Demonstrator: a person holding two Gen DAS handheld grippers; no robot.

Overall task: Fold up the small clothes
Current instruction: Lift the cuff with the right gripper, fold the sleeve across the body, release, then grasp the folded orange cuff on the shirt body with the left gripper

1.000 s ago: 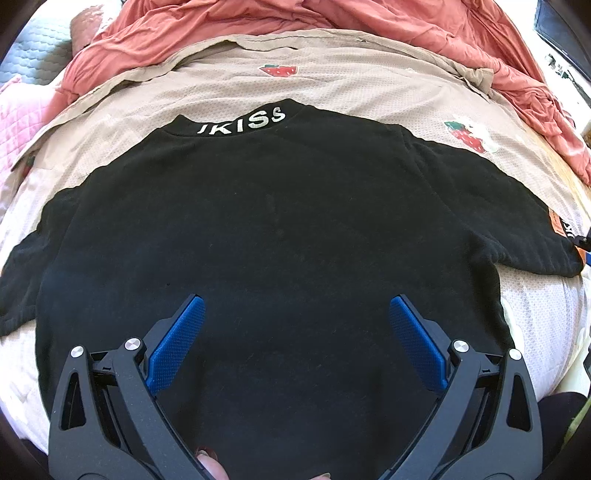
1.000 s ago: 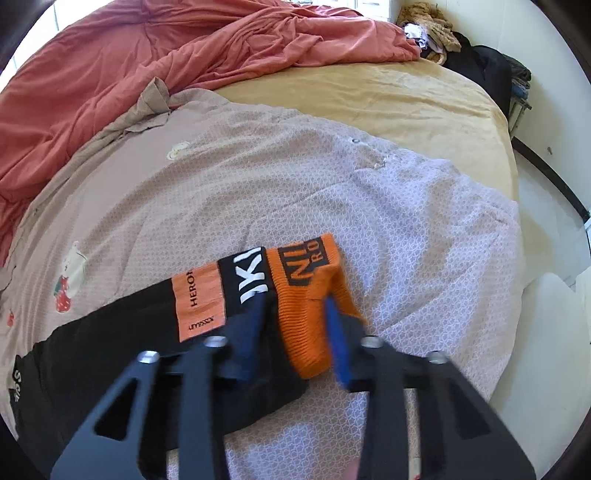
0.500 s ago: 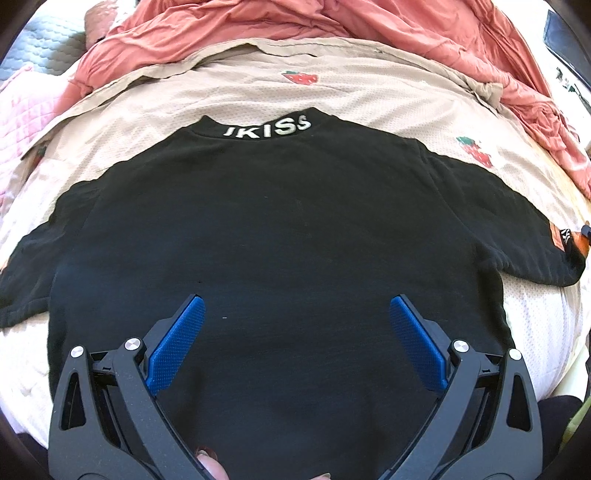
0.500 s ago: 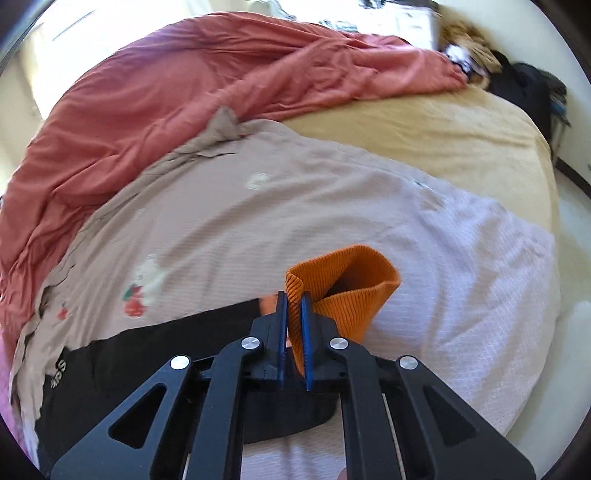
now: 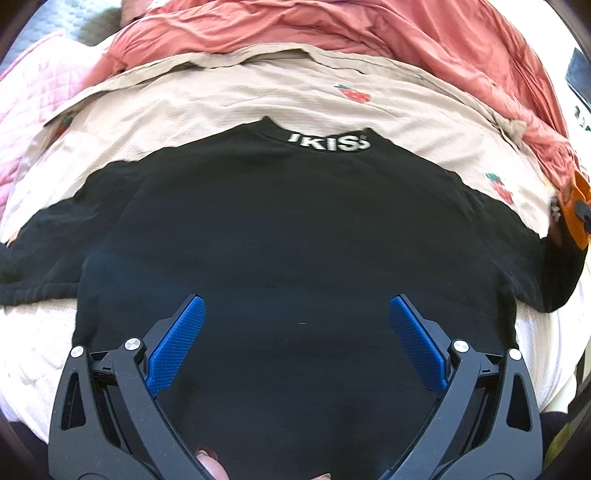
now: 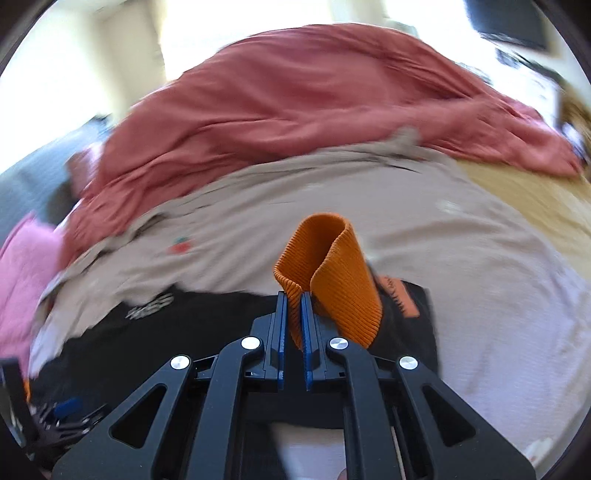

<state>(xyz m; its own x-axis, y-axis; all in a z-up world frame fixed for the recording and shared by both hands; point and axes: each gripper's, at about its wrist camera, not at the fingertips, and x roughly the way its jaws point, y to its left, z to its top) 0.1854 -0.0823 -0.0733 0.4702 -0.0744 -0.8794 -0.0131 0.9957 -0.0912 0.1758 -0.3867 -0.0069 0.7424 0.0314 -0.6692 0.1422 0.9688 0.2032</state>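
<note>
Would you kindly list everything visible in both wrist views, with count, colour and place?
black knit sweater: one, black, spread flat on the beige sheet.
ribbed orange cuff: one, orange, sweater's sleeve end, lifted.
beige strawberry-print sheet: one, beige, under the sweater.
rust-red blanket: one, bunched behind.
pink quilted cover: one, far left.
left gripper: one, black with blue pads, open above the sweater.
right gripper: one, shut on the cuff.

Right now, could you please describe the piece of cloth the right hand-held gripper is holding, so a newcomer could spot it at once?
Find the black top spread flat on the beige strawberry-print sheet, in front of the rumpled red blanket. Follow its sleeve to the end: the right hand-held gripper is shut on the orange ribbed cuff. It is the only bright orange, ribbed piece, curling up off the sheet.
</note>
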